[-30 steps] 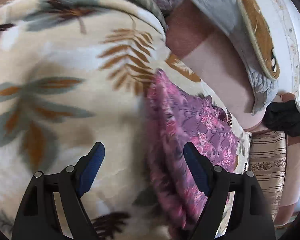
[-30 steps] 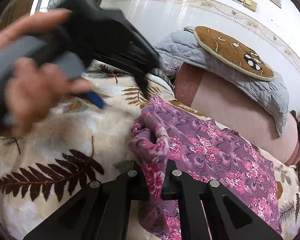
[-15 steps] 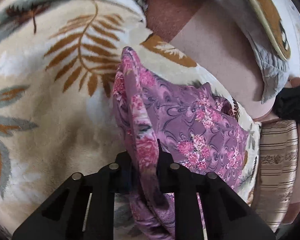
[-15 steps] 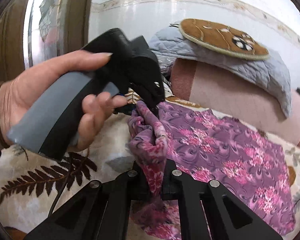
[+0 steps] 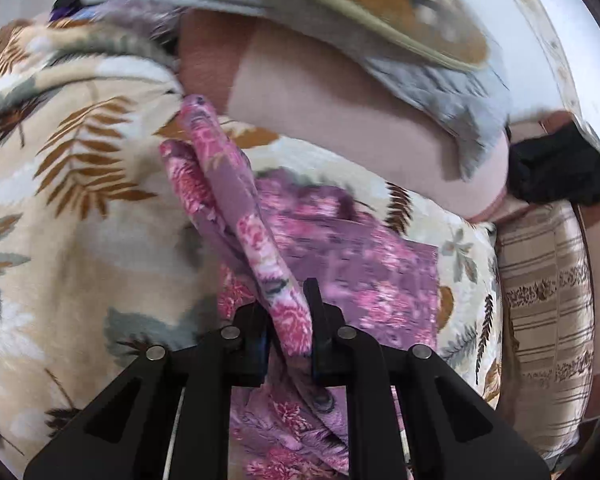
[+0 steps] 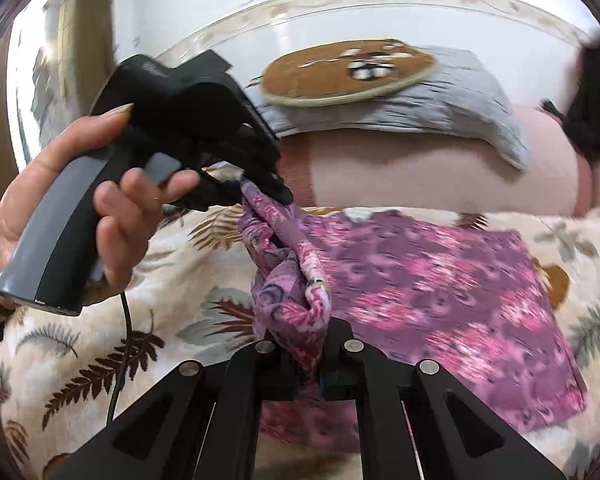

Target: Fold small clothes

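Observation:
A purple and pink floral garment (image 5: pixel 340 256) lies on a cream leaf-print blanket (image 5: pixel 80 184) on a sofa. My left gripper (image 5: pixel 290 336) is shut on the garment's near edge, which runs up as a raised fold. In the right wrist view my right gripper (image 6: pixel 310 364) is shut on another bunched part of the same edge of the garment (image 6: pixel 420 280). The left gripper (image 6: pixel 260 188), held by a hand, pinches the edge farther back. The rest of the garment lies spread to the right.
A pink sofa back (image 6: pixel 440 176) carries a grey quilted cover (image 6: pixel 440 100) and a brown round cushion (image 6: pixel 348 72). A black item (image 5: pixel 556 168) and a striped cushion (image 5: pixel 540 300) sit at the right end. A cable (image 6: pixel 124 344) hangs from the left gripper.
My left gripper was open beside the garment a second ago; it has closed on the edge and lifted it. Both grippers have raised the edge and the garment lies more spread.

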{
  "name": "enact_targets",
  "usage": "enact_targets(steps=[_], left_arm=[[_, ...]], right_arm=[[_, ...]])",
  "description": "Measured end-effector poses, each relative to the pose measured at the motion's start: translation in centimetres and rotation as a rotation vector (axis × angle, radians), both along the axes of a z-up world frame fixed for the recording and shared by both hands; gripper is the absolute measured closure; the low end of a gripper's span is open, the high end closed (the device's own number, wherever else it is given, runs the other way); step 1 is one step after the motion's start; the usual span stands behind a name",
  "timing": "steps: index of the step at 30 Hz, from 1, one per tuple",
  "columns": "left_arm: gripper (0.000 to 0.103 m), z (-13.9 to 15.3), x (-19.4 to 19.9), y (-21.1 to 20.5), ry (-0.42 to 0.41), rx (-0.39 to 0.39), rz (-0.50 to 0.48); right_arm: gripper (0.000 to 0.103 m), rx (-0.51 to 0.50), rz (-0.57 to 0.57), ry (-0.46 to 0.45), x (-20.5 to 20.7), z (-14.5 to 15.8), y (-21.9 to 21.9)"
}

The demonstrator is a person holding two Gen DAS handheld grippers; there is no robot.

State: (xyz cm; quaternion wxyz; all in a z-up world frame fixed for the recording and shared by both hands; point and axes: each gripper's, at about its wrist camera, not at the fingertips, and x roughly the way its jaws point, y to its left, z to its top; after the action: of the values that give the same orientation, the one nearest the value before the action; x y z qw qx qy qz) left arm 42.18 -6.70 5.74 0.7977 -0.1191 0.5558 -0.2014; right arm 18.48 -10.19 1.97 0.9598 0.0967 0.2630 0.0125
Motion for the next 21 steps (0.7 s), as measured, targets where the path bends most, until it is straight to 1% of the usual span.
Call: enact_targets(steps=[4,8,10,13,16,19,21], left_arm=[[0.091,1.1,-1.0,-4.3,-0.027,0.007,-0.04],[0.091,1.5,-2.2,-8.9,-0.048,0.036,-0.098],[0.091,1.3,-2.5,-11.2,-0.043,0.038,-0.125],[0.091,0.5,-3.0,-15.0,-0.032,0.053,-0.165],[0.091,-0.9,-3.4,-19.0,-0.02,0.08,-0.2],[0.091,-2.7,-3.6,-21.5,0.01,0.101,-0.219],[0.09,-3.8,-3.8,-23.1,0.015,0.144,-0.229]], right_arm=[[0.098,0.085,-0.054,-0.022,-1.9,-0.3,-4.0],[0.098,0.18,-0.113,-0.041,-3.8,-0.6,-8.0],[0.098,0.222,-0.149,-0.048,-4.7,-0.8,-10.1],[0.098,0.284,-0.204,-0.048,-6.0,-1.4,-13.2],[0.098,0.343,-0.265,-0.037,-7.1,-2.6,-16.0],[0.098,0.433,-0.324,-0.01,-7.7,-4.4,-18.4],[0.098,0.505,-0.354,0.013,-7.9,-5.7,-19.7]])
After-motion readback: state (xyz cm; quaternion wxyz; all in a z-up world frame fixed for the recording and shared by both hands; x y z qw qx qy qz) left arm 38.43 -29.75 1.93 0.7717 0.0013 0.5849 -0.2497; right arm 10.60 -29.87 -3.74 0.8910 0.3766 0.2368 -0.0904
